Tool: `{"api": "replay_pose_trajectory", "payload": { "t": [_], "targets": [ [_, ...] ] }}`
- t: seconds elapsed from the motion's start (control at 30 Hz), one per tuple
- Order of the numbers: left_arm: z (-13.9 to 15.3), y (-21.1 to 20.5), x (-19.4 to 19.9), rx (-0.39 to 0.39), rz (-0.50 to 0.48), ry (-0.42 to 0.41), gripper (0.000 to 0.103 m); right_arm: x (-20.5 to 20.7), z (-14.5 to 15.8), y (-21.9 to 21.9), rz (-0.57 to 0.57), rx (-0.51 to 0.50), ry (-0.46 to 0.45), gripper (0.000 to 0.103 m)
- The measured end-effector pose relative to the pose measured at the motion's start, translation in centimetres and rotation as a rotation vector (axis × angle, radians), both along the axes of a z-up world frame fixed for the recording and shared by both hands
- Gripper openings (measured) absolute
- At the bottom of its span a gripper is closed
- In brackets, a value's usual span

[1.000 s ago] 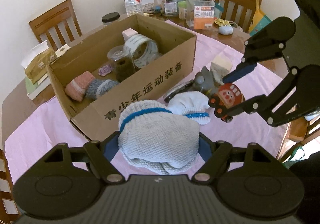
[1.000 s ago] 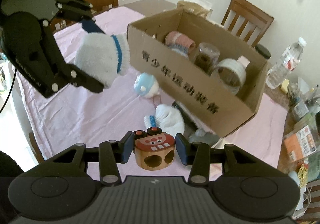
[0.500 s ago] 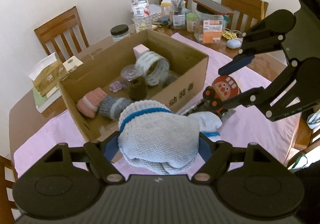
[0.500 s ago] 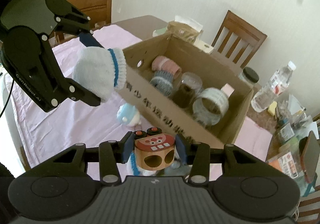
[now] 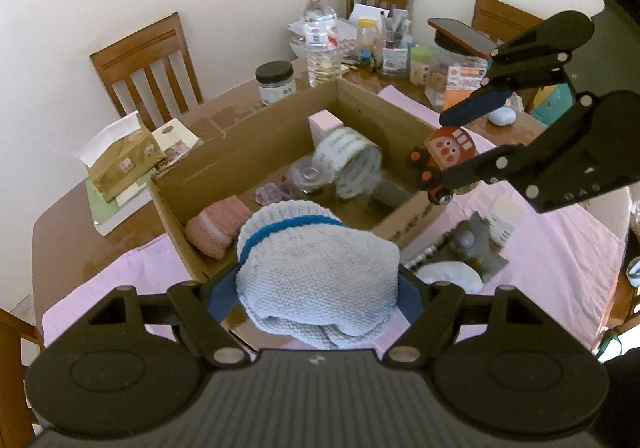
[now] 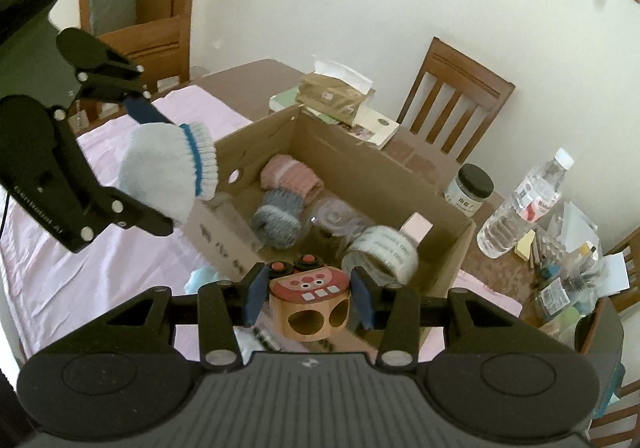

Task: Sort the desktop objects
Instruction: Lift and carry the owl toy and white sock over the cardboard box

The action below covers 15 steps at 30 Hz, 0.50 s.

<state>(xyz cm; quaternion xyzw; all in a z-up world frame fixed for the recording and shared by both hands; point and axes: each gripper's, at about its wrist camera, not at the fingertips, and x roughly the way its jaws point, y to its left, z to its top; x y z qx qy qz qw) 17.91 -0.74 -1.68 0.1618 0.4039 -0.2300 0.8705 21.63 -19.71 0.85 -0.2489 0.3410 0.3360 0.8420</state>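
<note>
My left gripper [image 5: 316,294] is shut on a pale knitted sock with a blue band [image 5: 316,268], held over the near rim of the open cardboard box [image 5: 248,136]. In the right wrist view the same sock [image 6: 168,168] hangs at the box's left end. My right gripper [image 6: 306,298] is shut on a wooden toy with a red cartoon face [image 6: 308,306], above the box's near wall [image 6: 224,236]; the toy [image 5: 444,160] shows over the box's right end. Inside lie a pink sock roll [image 6: 290,180], a grey sock roll [image 6: 278,218], a tape roll [image 6: 380,250] and a jar [image 6: 334,216].
A pink cloth [image 5: 560,248] covers the table, with a grey plush toy [image 5: 476,248] and a white sock [image 5: 448,276] to the right of the box. Behind the box stand a water bottle [image 5: 320,40], a black-lidded jar [image 5: 274,82], paper bags [image 5: 124,156], clutter and wooden chairs [image 5: 148,60].
Both grippers rose and moved toward the box with their loads. The sock now hangs over the box's near rim and the wooden toy over its right end.
</note>
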Motion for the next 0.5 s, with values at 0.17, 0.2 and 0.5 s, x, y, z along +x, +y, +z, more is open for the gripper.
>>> {"api": "replay_pose_trajectory", "payload": {
  "t": [0.17,0.2,0.5],
  "targets": [
    [0.1,0.3,1.4,-0.002,0.01,-0.003,0.079,2.5,-0.2,0.3,-0.016,0.012,0.015,0.051],
    [0.1,0.4,1.7,-0.005,0.014,-0.002,0.079,2.9,-0.2,0.4,-0.019,0.014,0.019,0.051],
    [-0.2,0.8,4.2,-0.006,0.038,0.007,0.079,5.8,-1.3,1.1,-0.035,0.023,0.057,0.051]
  ]
}}
